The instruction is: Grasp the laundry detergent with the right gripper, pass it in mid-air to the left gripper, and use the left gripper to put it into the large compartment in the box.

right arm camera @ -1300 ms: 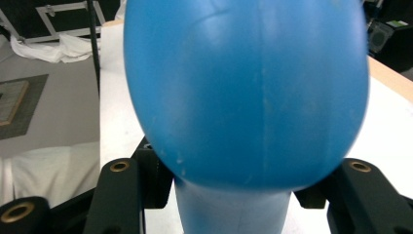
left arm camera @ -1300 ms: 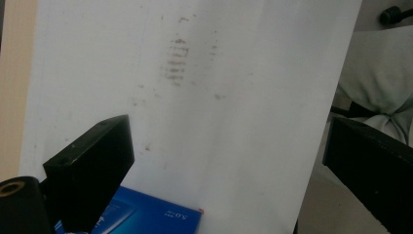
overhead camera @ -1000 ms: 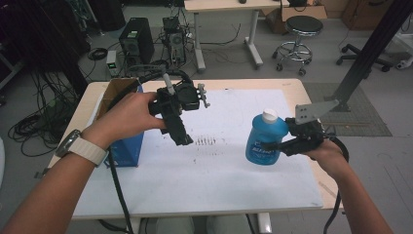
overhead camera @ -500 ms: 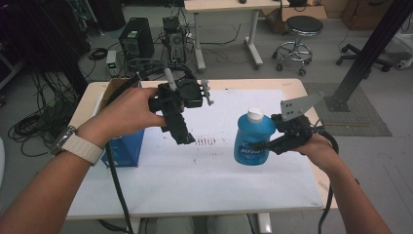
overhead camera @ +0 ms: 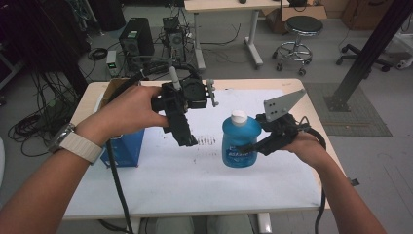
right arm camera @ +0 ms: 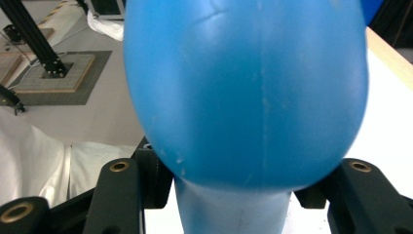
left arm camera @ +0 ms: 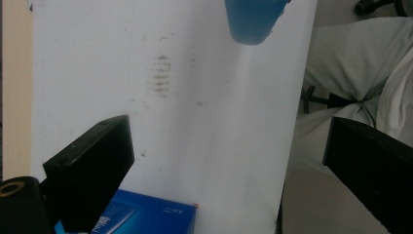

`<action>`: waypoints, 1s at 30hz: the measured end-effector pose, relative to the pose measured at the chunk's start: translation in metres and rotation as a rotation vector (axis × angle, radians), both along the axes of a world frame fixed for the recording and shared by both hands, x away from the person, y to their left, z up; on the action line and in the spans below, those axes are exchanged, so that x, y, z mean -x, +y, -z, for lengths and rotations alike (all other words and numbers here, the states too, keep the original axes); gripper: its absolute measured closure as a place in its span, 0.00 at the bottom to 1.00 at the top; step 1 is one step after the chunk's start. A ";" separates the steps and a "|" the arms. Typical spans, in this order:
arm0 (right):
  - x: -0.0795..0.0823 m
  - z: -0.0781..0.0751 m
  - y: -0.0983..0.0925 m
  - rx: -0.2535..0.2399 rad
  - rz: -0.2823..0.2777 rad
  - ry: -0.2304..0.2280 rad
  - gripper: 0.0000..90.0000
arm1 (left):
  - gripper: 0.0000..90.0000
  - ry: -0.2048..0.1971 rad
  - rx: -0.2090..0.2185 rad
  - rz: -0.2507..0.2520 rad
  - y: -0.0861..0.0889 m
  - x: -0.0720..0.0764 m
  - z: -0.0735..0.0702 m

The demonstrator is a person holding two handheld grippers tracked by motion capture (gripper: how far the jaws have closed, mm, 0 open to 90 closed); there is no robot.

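- Displaced since the earlier frames: blue bottle (overhead camera: 239,141) and right gripper (overhead camera: 254,144) had travelled leftward across the white sheet, from near its right edge to about its middle; left gripper (overhead camera: 184,132) had kept roughly its place, raised above the sheet.
- Blue box (overhead camera: 122,147): stood at the left edge of the white sheet (overhead camera: 204,170), beneath the person's left hand (overhead camera: 127,109). It appeared as a blue corner at the foot of the left gripper view (left arm camera: 146,219). Untouched, and probably parked there out of the working area.
- Left gripper: held in the air in the left hand, its jaws pointed down and forward at the sheet. Jaws stood wide apart with nothing between them, one at each lower side of the left gripper view. Judged to be waiting in readiness, perhaps to take the bottle or its cap.
- Smudge marks (overhead camera: 208,142): faint grey streaks on the sheet, between the left gripper and the bottle.
- Blue bottle: upright with a white cap (overhead camera: 238,116), label facing the camera, near the middle of the sheet. Whether its base rested on the sheet or hung just above it could not be told. Its lower end showed at the top of the left gripper view (left arm camera: 253,19).
- Right gripper: approached the bottle from the right, jaws closed around its narrower part, below the bulge in the right gripper view (right arm camera: 243,87). Side grip presumably chosen to keep the cap free.
- Grey plate (overhead camera: 281,104): stood atop the right gripper.
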State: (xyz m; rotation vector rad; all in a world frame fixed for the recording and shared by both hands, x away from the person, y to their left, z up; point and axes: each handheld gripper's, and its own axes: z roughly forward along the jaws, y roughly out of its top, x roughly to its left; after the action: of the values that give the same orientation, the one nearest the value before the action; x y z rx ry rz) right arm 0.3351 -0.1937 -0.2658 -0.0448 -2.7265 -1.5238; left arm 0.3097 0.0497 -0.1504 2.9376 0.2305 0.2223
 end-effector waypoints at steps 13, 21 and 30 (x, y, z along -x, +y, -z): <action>-0.002 0.005 0.028 0.011 -0.058 0.005 0.49 | 0.06 0.007 0.003 0.024 -0.004 0.003 0.000; -0.004 0.009 0.041 0.014 -0.081 0.010 0.49 | 0.06 0.027 0.001 0.037 -0.009 0.004 0.001; -0.004 0.015 0.053 0.022 -0.104 0.017 0.49 | 0.06 0.039 0.002 0.056 -0.016 0.005 0.003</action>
State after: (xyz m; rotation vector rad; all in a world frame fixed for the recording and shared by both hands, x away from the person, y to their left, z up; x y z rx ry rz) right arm 0.3394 -0.1403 -0.2804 0.0827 -2.6864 -1.4599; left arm 0.3043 0.0337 -0.1534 2.9439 0.1532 0.1569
